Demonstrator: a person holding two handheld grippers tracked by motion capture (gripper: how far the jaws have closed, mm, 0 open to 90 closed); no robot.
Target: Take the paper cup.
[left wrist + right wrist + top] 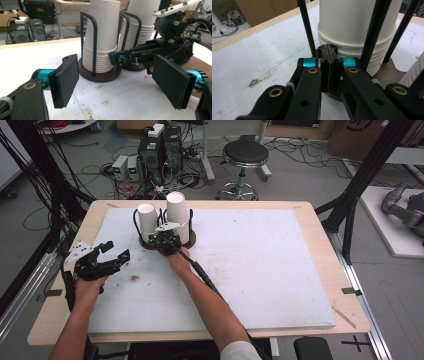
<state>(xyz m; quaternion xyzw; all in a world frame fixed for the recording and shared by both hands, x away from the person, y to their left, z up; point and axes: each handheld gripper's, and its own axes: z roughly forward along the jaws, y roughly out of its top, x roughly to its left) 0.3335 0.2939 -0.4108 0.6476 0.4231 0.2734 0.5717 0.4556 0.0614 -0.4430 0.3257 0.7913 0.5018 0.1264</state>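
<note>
Right gripper [329,53] jaws pressed together, empty, tips at base of left cup stack [147,222] in holder [100,75]. Left gripper [111,253] jaws wide, empty, near, apart from holder.

My left gripper [111,251] sat near the table's left edge, jaws wide apart with nothing between them, forearm entering from the near edge. My right gripper [161,240] reached toward the far-left part of the table, arm extended diagonally, its jaws pressed flat together and holding nothing.
</note>
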